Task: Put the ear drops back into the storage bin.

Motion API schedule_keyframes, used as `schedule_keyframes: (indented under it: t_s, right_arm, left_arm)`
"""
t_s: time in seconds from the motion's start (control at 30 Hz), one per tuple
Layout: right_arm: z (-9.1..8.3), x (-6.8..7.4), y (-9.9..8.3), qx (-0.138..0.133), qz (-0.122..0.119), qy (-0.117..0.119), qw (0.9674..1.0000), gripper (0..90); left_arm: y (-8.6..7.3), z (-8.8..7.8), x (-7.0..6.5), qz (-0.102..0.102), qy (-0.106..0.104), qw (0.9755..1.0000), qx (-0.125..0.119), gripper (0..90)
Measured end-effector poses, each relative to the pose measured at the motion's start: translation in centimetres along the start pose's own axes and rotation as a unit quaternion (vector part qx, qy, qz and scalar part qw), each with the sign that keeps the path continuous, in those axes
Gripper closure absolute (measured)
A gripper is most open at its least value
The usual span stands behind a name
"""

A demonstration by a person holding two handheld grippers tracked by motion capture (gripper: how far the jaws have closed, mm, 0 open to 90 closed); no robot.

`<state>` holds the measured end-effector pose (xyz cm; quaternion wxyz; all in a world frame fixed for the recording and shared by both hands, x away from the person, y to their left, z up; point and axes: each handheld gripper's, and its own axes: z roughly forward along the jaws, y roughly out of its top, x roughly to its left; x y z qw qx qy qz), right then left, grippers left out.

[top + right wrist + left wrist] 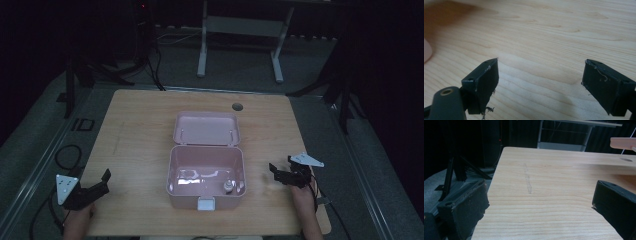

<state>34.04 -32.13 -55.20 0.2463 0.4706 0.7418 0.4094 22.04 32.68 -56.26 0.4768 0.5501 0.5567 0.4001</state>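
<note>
Box (205, 176), pink and lid flung back, sits mid-counter (135, 130) with a small bottle (228, 186) in its near right corner, while I hold my left gripper (100, 184) and right gripper (281, 172) well off either side, fingers (486, 80) of both spread, pinching nothing.

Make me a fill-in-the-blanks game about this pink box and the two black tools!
1. The lid of the pink plastic box is ____.
2. The small bottle-like thing stands ____ the box.
3. The black left tool has its jaws ____ and holds nothing.
4. The black right tool rests on the light wooden ____.

Missing words: open; inside; open; table
</note>
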Motion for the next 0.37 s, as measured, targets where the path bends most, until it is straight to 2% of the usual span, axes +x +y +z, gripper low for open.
schedule_keyframes:
  t_s: [0.1, 0.2, 0.37]
  right_arm:
    - [-0.06, -0.34, -0.11, -0.005, 0.016, 0.007, 0.9998, 13.8]
    - [0.15, -0.54, -0.16, 0.008, 0.026, 0.009, 0.9996, 13.8]
    - [0.17, -0.53, -0.15, 0.008, 0.024, 0.008, 0.9997, 13.8]
  left_arm:
    - [0.00, -0.01, 0.02, -0.001, 0.000, 1.0000, 0.000, 0.5]
    - [0.00, 0.00, 0.01, -0.001, 0.000, 1.0000, 0.000, 0.5]
    - [0.00, -0.01, 0.02, -0.001, 0.000, 1.0000, 0.000, 0.5]
